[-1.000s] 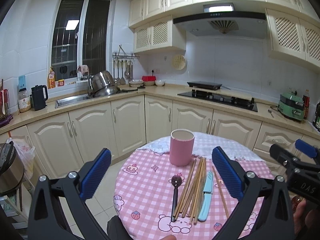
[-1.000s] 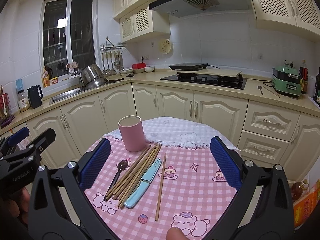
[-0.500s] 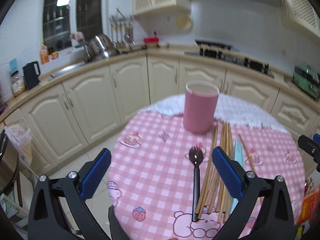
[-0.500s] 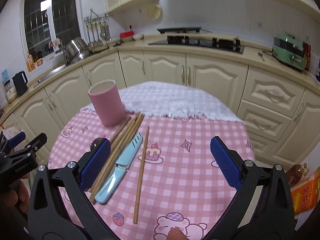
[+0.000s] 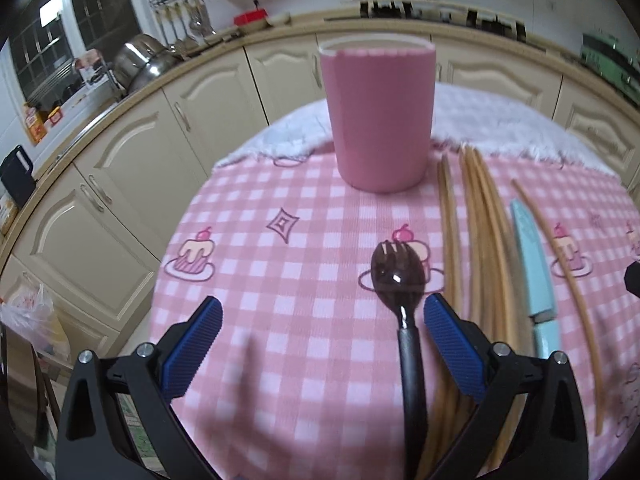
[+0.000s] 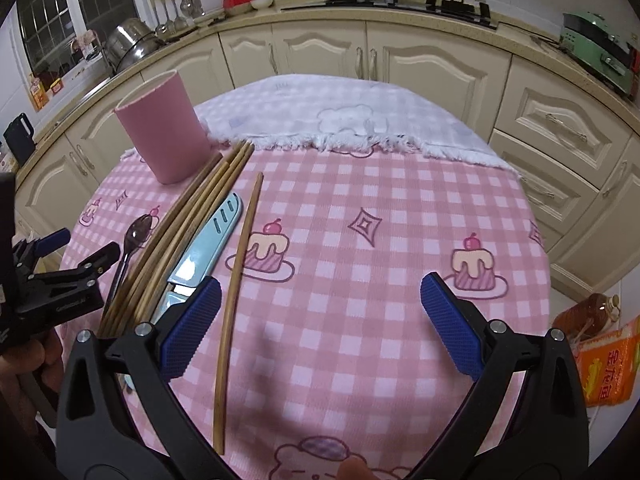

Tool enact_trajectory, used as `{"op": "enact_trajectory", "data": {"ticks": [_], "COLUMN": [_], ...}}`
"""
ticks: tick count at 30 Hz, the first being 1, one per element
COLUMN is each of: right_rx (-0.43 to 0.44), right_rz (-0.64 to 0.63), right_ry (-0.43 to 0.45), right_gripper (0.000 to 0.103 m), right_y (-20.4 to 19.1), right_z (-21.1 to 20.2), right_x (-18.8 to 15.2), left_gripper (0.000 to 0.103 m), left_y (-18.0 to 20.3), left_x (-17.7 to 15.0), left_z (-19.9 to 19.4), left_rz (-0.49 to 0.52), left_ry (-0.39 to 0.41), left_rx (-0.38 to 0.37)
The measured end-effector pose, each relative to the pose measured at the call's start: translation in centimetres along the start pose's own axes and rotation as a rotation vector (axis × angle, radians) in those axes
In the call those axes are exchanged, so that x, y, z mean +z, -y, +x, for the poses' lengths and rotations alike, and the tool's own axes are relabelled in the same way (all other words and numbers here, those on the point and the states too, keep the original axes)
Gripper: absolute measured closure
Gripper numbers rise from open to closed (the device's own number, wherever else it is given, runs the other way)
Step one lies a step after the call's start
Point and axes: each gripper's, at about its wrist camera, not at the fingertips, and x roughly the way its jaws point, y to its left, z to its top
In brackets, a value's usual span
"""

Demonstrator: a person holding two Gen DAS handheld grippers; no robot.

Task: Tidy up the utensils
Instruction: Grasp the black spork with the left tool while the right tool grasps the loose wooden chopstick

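Utensils lie side by side on the pink checked surface: a dark spork, a bundle of wooden chopsticks, a light-blue knife and one stray chopstick. A pink cup stands upright just beyond them. The left gripper is spread wide around the spork's handle without touching it. The right gripper is also wide open, holding nothing, with the stray chopstick beside its left finger.
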Motion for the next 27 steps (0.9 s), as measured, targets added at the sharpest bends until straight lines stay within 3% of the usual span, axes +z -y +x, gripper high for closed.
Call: {"op": "enact_trajectory", "data": {"ticks": [13, 16, 18, 20, 23, 27], "right_rx": [0.015, 0.007, 0.032, 0.047, 0.079, 0.084], "right_rz": [-0.094, -0.125, -0.144, -0.16, -0.123, -0.086], "right_ry": [-0.102, -0.114, -0.119, -0.123, -0.134, -0.137], "right_gripper": [0.008, 0.024, 0.041, 0.07, 0.073, 0.073], "right_y": [-3.1, -3.9, -4.4, -4.9, -4.5, -3.4], "right_z": [4.8, 5.5, 5.5, 5.5, 5.5, 5.1], "right_x": [2.1, 2.7, 3.1, 3.3, 3.5, 3.6], "left_gripper": [0.005, 0.015, 0.034, 0.044, 0.063, 0.064], "left_y": [0.3, 0.0, -0.2, 0.1, 0.6, 1.1], "left_x": [1.8, 2.1, 2.2, 2.2, 2.1, 2.2], "left_z": [2.9, 3.1, 3.0, 2.9, 2.5, 2.3], "left_rz": [0.041, 0.029, 0.015, 0.035, 0.06, 0.069], "left_ry": [-0.065, -0.082, -0.093, -0.087, -0.084, -0.086], "left_rx": [-0.046, -0.105, -0.178, -0.199, -0.221, -0.216]}}
